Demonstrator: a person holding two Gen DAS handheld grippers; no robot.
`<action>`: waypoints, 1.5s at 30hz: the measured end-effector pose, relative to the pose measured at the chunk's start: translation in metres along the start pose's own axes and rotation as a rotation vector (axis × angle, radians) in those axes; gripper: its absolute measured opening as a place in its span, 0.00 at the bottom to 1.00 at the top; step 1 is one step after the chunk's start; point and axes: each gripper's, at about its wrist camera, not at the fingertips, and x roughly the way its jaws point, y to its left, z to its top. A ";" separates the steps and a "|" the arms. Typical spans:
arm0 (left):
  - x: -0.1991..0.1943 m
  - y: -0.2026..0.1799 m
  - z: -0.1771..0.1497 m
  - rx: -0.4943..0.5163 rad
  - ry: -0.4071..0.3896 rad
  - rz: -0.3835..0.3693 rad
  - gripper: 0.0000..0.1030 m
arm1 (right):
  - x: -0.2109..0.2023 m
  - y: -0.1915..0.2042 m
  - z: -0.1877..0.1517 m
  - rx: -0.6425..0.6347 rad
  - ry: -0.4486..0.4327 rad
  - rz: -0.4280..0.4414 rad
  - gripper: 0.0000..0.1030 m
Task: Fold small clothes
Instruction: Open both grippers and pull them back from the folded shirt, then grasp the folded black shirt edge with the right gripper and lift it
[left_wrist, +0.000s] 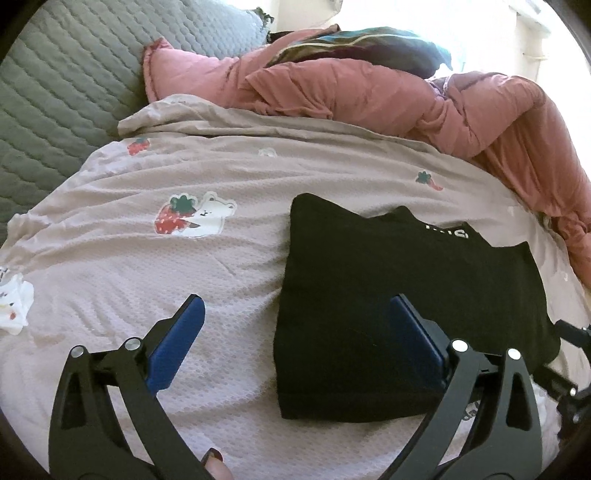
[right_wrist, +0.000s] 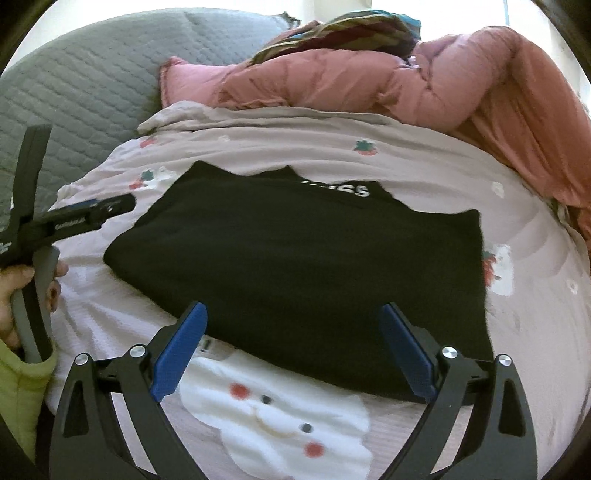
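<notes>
A black garment (left_wrist: 399, 295) with white lettering lies folded into a rough rectangle on the pale pink bedsheet (left_wrist: 147, 280). My left gripper (left_wrist: 295, 314) hovers open over its left edge, one blue pad (left_wrist: 177, 343) above the sheet and the other above the black cloth. In the right wrist view the same black garment (right_wrist: 303, 266) fills the middle. My right gripper (right_wrist: 291, 310) is open over its near edge, with nothing pinched. The left gripper (right_wrist: 74, 218) shows at the far left of that view, held by a hand (right_wrist: 14, 291).
A bunched pink duvet (left_wrist: 388, 96) and a multicoloured cloth (left_wrist: 351, 44) lie behind the garment. Grey quilted padding (left_wrist: 66, 85) is at the back left. A white bear print (right_wrist: 277, 413) marks the sheet under my right gripper. A green sleeve (right_wrist: 18, 391) is at lower left.
</notes>
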 end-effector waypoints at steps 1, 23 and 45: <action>0.001 0.001 0.000 -0.004 0.002 0.001 0.91 | 0.002 0.005 0.002 -0.008 0.001 0.005 0.91; 0.015 0.038 0.017 -0.093 0.027 0.022 0.91 | 0.046 0.095 0.017 -0.222 0.031 0.066 0.92; 0.056 0.061 0.027 -0.175 0.113 -0.015 0.90 | 0.112 0.155 0.018 -0.519 0.026 -0.114 0.92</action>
